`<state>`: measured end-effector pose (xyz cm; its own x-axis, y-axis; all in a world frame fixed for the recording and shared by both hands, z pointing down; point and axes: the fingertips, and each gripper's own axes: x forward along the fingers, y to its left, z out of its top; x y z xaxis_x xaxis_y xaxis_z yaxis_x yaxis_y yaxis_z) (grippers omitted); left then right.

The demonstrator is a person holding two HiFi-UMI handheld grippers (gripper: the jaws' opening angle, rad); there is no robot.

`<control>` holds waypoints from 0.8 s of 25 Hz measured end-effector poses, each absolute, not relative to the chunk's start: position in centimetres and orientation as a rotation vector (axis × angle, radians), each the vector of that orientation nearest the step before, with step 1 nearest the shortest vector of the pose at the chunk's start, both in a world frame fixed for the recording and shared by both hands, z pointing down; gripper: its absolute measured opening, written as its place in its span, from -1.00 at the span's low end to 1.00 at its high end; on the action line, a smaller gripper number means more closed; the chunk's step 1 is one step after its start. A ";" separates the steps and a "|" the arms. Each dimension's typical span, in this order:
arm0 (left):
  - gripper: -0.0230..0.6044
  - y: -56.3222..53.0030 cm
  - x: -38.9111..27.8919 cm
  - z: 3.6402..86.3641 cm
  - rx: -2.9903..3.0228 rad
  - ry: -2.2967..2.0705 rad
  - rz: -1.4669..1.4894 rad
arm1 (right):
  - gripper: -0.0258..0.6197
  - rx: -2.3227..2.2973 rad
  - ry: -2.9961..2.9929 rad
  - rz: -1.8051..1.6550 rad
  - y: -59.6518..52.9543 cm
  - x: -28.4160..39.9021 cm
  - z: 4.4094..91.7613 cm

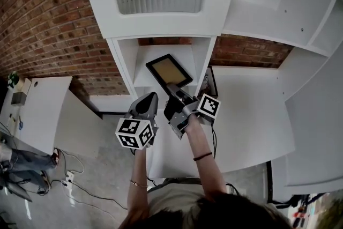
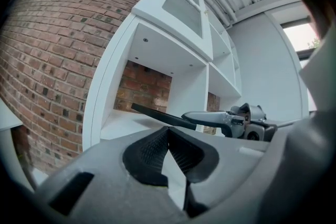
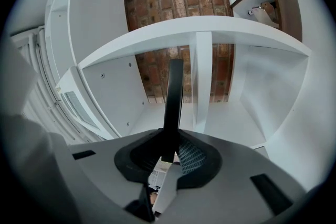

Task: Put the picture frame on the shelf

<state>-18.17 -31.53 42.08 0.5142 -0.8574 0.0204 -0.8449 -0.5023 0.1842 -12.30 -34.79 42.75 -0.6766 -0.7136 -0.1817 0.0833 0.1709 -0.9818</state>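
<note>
1. Head view: even, diffuse light. The white shelf unit reads bright and shows only soft shadows inside its compartments.
2. The brick wall is darker, with sharp detail.
3. Left gripper view: the window at the right edge is overexposed and is the brightest source visible.
4. Both gripper views: marked fisheye bending of straight shelf edges, with black vignetting in the corners.
5. The left claw and right claw sit close to the lens and are slightly soft.

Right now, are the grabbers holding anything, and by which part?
The right gripper pinches the picture frame by its near edge. The left gripper is shut and holds nothing.
</note>
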 end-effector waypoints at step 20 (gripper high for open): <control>-0.89 -34.1 -17.9 42.6 2.578 -1.457 -0.089 | -0.70 -0.585 1.729 -1.631 -37.4 -12.3 43.5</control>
